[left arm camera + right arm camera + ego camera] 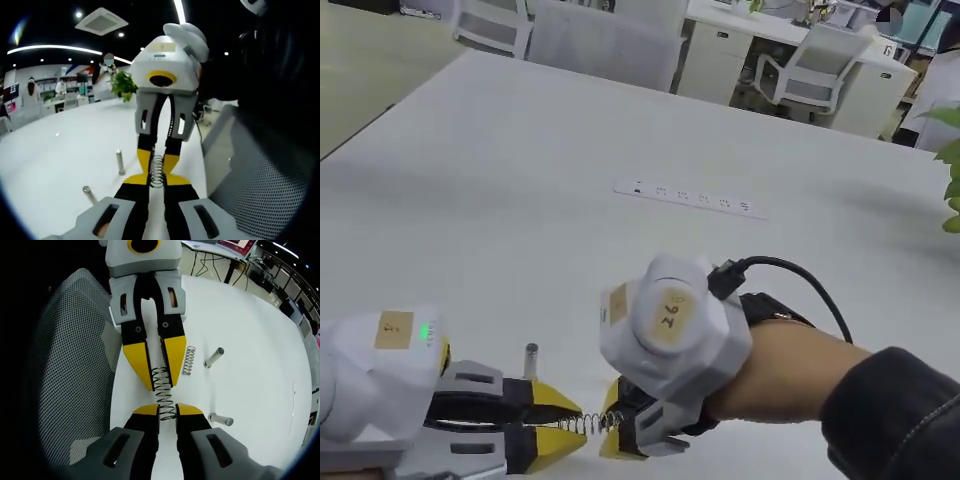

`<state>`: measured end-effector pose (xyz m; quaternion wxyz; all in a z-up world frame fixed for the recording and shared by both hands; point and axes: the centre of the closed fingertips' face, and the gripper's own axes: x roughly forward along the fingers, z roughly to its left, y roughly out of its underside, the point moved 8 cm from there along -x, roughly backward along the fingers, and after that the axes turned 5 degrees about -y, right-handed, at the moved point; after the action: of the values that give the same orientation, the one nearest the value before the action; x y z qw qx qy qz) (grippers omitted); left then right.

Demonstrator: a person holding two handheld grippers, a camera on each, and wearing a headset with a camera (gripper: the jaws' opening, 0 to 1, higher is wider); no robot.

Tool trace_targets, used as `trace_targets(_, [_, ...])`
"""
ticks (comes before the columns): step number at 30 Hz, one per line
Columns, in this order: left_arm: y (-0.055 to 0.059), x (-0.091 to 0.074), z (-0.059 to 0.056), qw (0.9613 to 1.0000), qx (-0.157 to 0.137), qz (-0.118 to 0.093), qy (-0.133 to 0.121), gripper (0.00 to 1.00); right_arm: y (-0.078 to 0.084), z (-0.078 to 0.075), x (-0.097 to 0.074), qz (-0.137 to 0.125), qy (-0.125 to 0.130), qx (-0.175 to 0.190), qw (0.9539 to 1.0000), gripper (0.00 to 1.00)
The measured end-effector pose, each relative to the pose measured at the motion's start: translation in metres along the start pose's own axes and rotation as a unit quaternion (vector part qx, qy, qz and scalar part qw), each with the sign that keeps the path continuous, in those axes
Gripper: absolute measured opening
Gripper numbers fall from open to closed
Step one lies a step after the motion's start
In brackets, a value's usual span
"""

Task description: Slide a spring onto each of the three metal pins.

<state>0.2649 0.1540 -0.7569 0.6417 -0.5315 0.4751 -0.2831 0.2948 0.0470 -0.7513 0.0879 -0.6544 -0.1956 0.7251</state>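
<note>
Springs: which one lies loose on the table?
The spring beside a pin; the other spring is gripped by the left tongs and right tongs.

The spring (pixel 162 387) is thin bare metal wire, slightly shiny. The near pin (pixel 220 419) and the far pin (pixel 213 357) are smooth grey metal. My right gripper (pixel 167 412) has matt yellow plastic tips. The table (pixel 250 330) is smooth matt white. The chair back (pixel 75 365) is grey mesh cloth.
</note>
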Motion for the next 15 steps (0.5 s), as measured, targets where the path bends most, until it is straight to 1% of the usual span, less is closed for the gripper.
trace_targets(7, [0.004,0.0,0.001,1.0,-0.002,0.006,-0.004,0.02,-0.004,0.0,-0.005,-0.009,0.005,-0.001,0.9999,0.09])
trace_targets(11, [0.006,0.0,0.002,0.9999,-0.001,0.009,-0.005,0.03,-0.008,0.0,-0.011,-0.024,0.004,0.003,0.9997,0.09])
trace_targets(15, [0.009,0.001,0.002,0.9999,-0.002,0.015,-0.004,0.03,-0.015,0.002,-0.016,-0.05,-0.002,0.008,0.9987,0.09])
